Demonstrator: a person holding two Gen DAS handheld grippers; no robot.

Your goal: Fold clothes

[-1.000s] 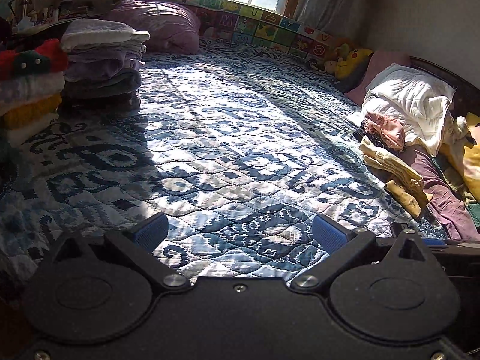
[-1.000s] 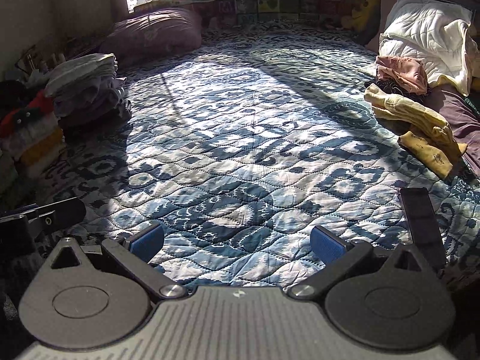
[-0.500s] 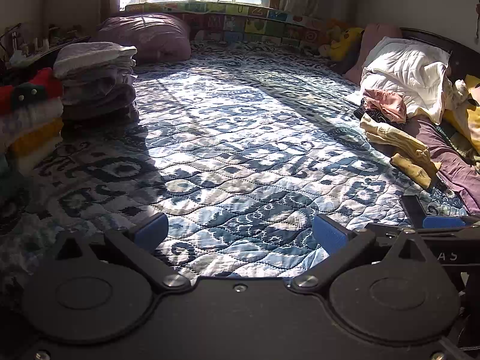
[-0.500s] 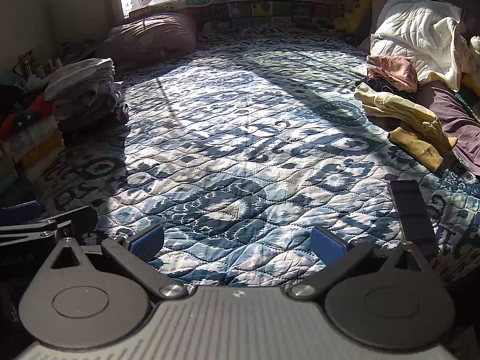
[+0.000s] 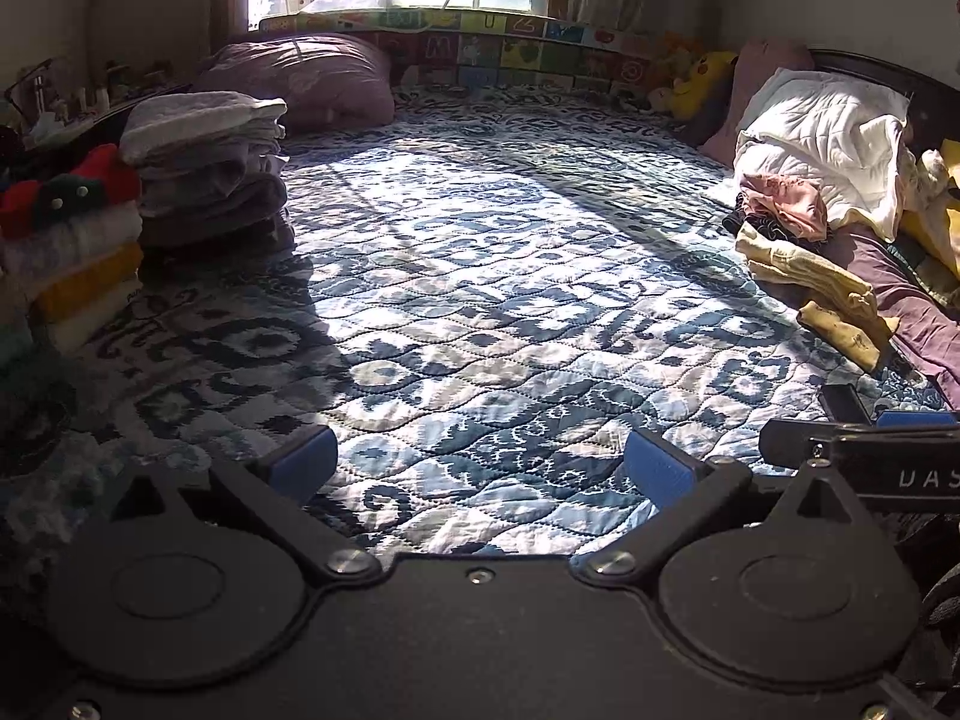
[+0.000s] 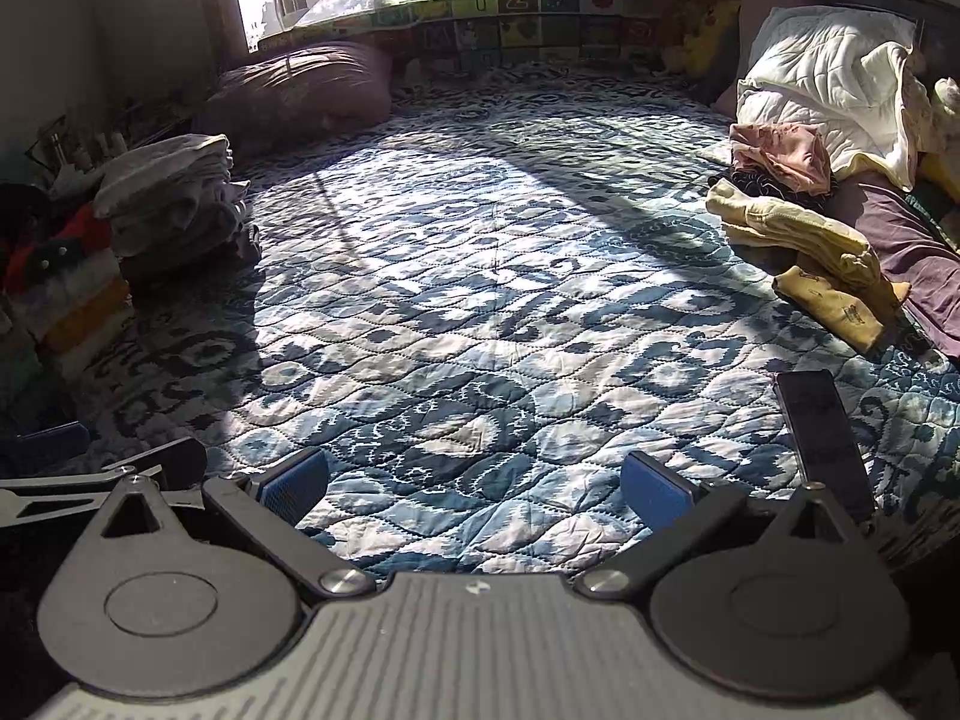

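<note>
A heap of unfolded clothes lies at the right of the bed: a yellow garment (image 5: 816,288) (image 6: 804,240), a pink one (image 5: 786,204) (image 6: 780,153) and a purple one (image 5: 900,294) (image 6: 912,252). Folded stacks stand at the left, a grey-purple stack (image 5: 210,162) (image 6: 174,198) and a coloured one (image 5: 72,246) (image 6: 66,282). My left gripper (image 5: 480,468) is open over the quilt, holding nothing. My right gripper (image 6: 477,483) is open too, also holding nothing. Each gripper shows at the edge of the other's view.
A blue patterned quilt (image 5: 492,276) (image 6: 480,276) covers the bed. A black phone (image 6: 825,438) (image 5: 843,402) lies near the front right. A white duvet (image 5: 834,138), a purple pillow (image 5: 306,78) and a yellow plush toy (image 5: 702,84) sit along the far and right sides.
Both grippers have tilted upwards and drawn closer together, so more of the window and far wall shows. Neither has closed and the clothes have not moved.
</note>
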